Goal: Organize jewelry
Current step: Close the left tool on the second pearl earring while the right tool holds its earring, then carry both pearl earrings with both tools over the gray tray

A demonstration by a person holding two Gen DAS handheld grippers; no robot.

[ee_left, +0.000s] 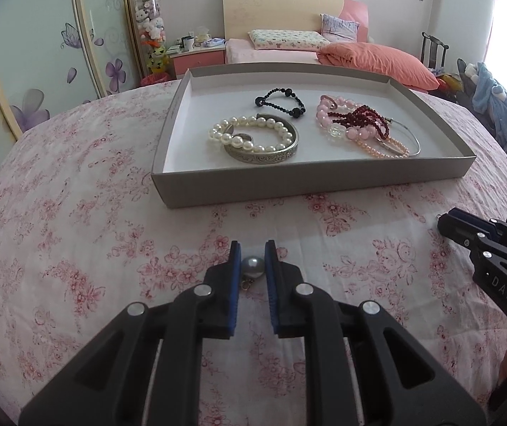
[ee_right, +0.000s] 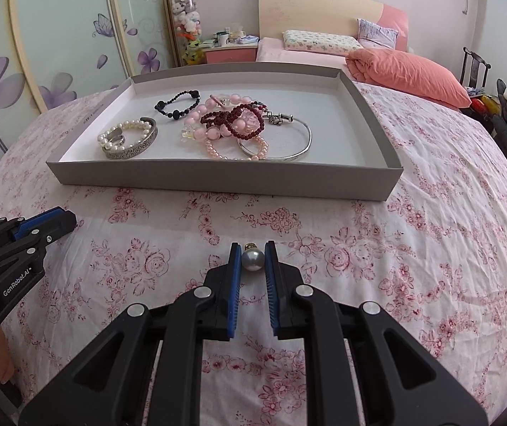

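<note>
Each tool pinched its own grey pearl earring just above the floral bedspread (ee_left: 76, 213), in front of the tray (ee_left: 310, 184): the left tool (ee_left: 252, 252) held one grey pearl (ee_left: 252, 266) with its small gold hook hanging below toward the camera, and the right tool (ee_right: 252, 252) held the other grey pearl (ee_right: 252, 260) with its gold cap pointing away. Both pairs of blue pads pressed on the sides of the beads.

The pearls looked light, hard and glossy, so likely to slip or roll out of a loose pinch; the squeeze across the widest part of the bead seemed the sound hold, since the fine metal fittings would probably bend. In the tray lay a cream pearl bracelet (ee_left: 250, 135) over an engraved silver cuff (ee_left: 264, 154), a black bead bracelet (ee_left: 282, 101), and a tangle of pink and dark red strands (ee_left: 353, 124) with a thin silver bangle (ee_right: 289, 149).

Readable writing: "GenRobot.AI" on the left tool's body in the right wrist view, and "DAS" on the right tool in the left wrist view
</note>
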